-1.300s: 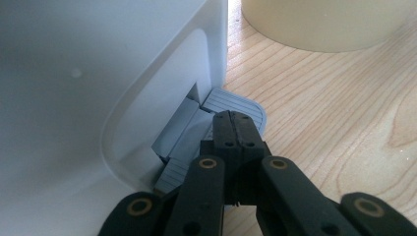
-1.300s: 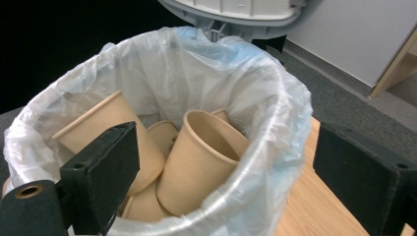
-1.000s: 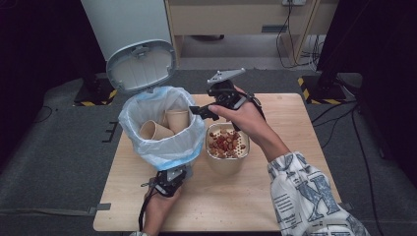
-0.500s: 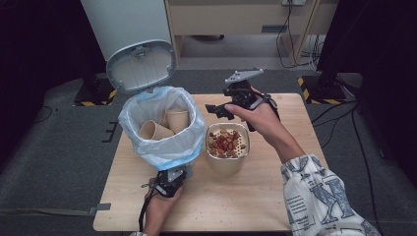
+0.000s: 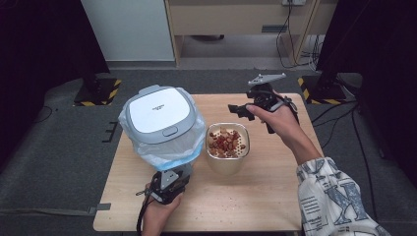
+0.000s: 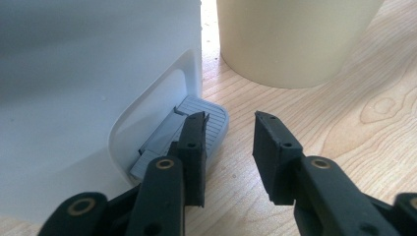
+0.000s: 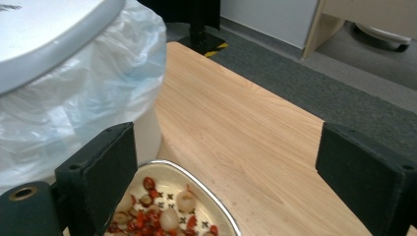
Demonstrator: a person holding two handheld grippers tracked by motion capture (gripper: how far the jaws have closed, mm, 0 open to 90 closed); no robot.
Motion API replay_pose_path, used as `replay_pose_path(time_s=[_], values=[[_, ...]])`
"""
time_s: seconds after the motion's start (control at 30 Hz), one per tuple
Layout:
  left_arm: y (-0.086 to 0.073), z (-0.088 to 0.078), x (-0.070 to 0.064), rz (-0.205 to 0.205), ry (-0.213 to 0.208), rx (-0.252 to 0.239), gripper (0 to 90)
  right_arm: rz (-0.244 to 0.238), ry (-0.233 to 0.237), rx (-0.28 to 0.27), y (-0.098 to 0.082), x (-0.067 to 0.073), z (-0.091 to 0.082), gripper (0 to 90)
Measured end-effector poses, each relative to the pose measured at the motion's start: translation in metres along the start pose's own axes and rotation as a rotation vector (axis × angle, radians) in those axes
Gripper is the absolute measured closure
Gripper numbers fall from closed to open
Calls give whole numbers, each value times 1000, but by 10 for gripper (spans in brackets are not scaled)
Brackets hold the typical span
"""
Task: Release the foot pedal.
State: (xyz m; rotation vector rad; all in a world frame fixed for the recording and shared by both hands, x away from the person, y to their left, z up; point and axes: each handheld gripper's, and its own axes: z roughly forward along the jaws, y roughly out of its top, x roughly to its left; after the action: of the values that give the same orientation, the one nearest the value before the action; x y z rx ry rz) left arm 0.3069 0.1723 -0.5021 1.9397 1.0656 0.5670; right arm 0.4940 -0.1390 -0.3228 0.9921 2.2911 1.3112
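The bin (image 5: 162, 129) stands left of centre in the high view, lid (image 5: 158, 112) down. At its foot, lower centre, the left gripper (image 6: 228, 135) has just been opening, jaws released over the pedal (image 6: 199, 129), nothing gripped. The right gripper (image 5: 235, 110), upper right, hangs open above the bowl (image 5: 227, 147).

high view overhead; gripper views share bin (image 5: 162, 125).

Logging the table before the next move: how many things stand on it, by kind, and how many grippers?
White pedal bin with grey lid and clear plastic liner: 1
Cream bowl of red and pale scraps: 1
Black two-jaw grippers: 2, left gripper at the grey pedal, right gripper empty
Total: 4
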Motion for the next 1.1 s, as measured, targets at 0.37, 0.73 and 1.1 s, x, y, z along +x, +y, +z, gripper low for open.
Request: replay_pose_path(time_s=[0.37, 0.73, 1.1], values=[[0, 2, 2, 15, -26, 32, 482, 25, -57, -7, -7, -12, -8, 72], [-1, 6, 3, 7, -55, 42, 328, 55, -113, -19, -15, -24, -17, 65], [-1, 6, 5, 11, -63, 47, 254, 92, -175, -33, -32, -43, -33, 65]])
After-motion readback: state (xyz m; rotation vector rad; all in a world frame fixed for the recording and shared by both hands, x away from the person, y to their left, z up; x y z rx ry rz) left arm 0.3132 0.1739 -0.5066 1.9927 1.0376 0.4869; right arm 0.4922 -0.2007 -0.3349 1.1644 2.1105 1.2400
